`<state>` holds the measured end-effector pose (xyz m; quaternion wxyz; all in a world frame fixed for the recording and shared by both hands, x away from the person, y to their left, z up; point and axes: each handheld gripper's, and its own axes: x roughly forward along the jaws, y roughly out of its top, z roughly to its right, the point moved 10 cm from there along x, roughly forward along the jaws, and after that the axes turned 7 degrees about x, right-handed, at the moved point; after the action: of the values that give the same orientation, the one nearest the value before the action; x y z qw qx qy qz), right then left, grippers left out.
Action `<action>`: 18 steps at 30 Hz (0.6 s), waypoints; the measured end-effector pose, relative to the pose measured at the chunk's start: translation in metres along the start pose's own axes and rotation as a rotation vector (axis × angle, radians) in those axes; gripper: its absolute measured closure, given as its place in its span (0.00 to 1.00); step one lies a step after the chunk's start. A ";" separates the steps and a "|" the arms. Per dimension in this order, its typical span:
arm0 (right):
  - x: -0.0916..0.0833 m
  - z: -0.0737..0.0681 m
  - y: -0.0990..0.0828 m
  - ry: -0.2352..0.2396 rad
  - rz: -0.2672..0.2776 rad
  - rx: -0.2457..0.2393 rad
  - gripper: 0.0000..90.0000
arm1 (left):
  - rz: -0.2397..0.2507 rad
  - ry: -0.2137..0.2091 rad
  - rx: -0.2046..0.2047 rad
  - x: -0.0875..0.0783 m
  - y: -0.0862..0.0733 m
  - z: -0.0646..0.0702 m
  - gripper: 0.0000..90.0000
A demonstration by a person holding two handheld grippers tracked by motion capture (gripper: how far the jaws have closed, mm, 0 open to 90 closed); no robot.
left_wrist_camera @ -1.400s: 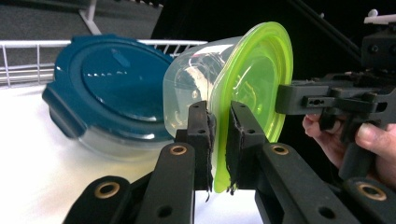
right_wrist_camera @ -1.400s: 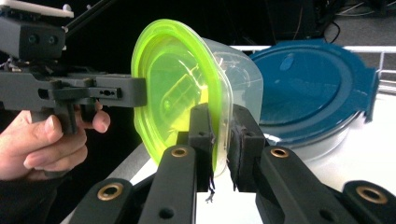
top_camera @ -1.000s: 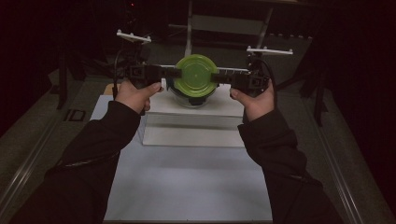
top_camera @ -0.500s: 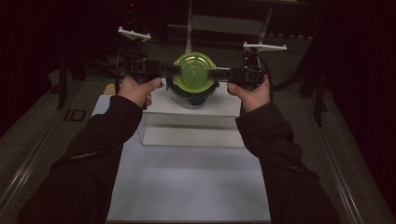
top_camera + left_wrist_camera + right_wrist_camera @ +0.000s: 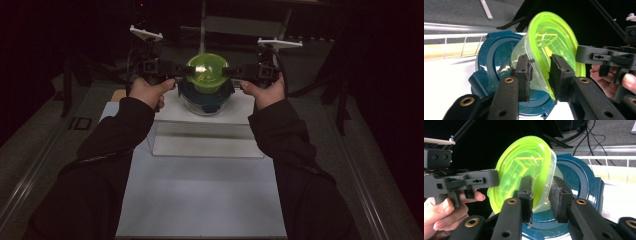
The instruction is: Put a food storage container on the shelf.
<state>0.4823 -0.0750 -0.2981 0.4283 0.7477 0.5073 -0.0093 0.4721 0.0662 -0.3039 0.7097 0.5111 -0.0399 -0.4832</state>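
Green-lidded container [image 5: 207, 70] sits upright, lid up, on blue lid [image 5: 206, 97]

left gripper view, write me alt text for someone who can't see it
A clear container with a lime-green lid sits tilted between the left gripper's two black fingers, its rim in the gap, atop a dark teal lidded container on a white surface. At right, a hand holds the right gripper.

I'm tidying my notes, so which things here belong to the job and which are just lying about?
In the job: green-lidded tub; blue-lidded tub beneath it; left gripper and right gripper, jaws just opening with the green rim between them.
Lying about: tan piece beside the clear box.
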 end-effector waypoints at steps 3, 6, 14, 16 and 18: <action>0.003 0.002 0.003 -0.005 0.002 0.007 0.77 | 0.001 0.000 -0.011 0.002 0.001 -0.002 0.70; 0.006 0.003 0.007 -0.015 0.003 0.008 0.72 | 0.000 0.007 -0.013 0.004 0.003 -0.003 0.67; 0.004 0.004 0.013 -0.039 0.032 -0.043 0.50 | -0.003 0.026 0.018 0.002 0.003 -0.003 0.49; 0.002 0.003 0.013 -0.039 0.044 -0.052 0.44 | 0.010 0.007 0.018 0.001 0.004 -0.002 0.42; 0.000 0.002 0.013 -0.037 0.048 -0.064 0.39 | 0.025 -0.022 0.030 -0.001 0.003 -0.001 0.36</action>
<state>0.4934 -0.0777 -0.2915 0.4614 0.7454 0.4811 0.0031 0.4741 0.0673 -0.3016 0.7074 0.5159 -0.0616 -0.4791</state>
